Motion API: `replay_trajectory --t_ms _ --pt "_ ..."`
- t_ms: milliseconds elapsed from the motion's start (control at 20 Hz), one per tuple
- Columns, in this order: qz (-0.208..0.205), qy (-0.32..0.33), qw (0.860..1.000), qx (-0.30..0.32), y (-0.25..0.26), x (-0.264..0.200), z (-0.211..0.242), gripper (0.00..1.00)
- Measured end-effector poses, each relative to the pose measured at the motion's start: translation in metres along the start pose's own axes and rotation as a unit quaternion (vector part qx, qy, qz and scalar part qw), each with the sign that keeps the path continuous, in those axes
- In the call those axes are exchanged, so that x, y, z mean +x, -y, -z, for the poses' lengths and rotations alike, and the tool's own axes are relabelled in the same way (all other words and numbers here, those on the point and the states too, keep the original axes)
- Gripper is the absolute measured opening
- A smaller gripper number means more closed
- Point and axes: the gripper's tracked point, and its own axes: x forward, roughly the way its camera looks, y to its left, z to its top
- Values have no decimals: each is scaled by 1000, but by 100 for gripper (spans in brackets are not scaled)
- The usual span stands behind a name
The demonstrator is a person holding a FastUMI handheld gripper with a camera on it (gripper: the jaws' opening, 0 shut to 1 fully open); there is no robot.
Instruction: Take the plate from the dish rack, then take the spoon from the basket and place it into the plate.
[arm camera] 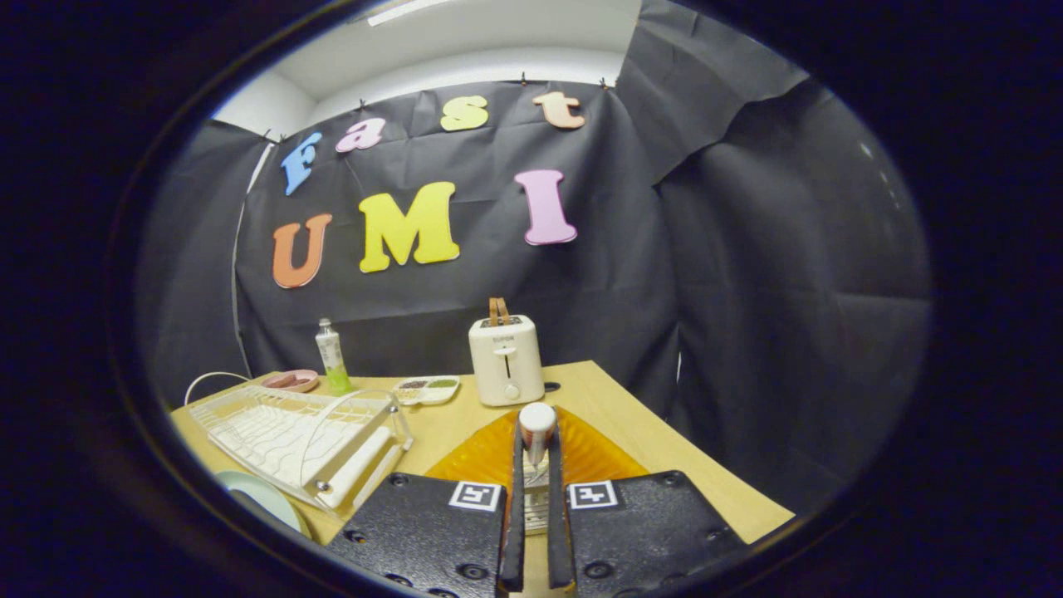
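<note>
My gripper [536, 440] is shut on a spoon [536, 422], whose rounded white handle end sticks up between the fingertips. The rest of the spoon is hidden by the fingers. Right under and beyond the fingers lies an orange ribbed piece [594, 453], and a pale latticed part [536, 502] shows in the gap between the fingers; I cannot tell which is the basket. A pale plate [264, 496] lies flat on the table to the left of the fingers, in front of the white dish rack [291, 432]. The rack holds no plate.
A white toaster [505, 359] stands beyond the fingers at the back of the wooden table [656, 448]. Further left at the back are a small divided tray [426, 389], a green-and-white bottle [332, 357] and a pink dish [291, 380]. The table's right edge drops off close by.
</note>
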Motion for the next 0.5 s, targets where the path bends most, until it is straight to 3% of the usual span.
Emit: replay_trajectory --t_ms 500 --pt "-7 66 998 24 -35 -68 -104 16"
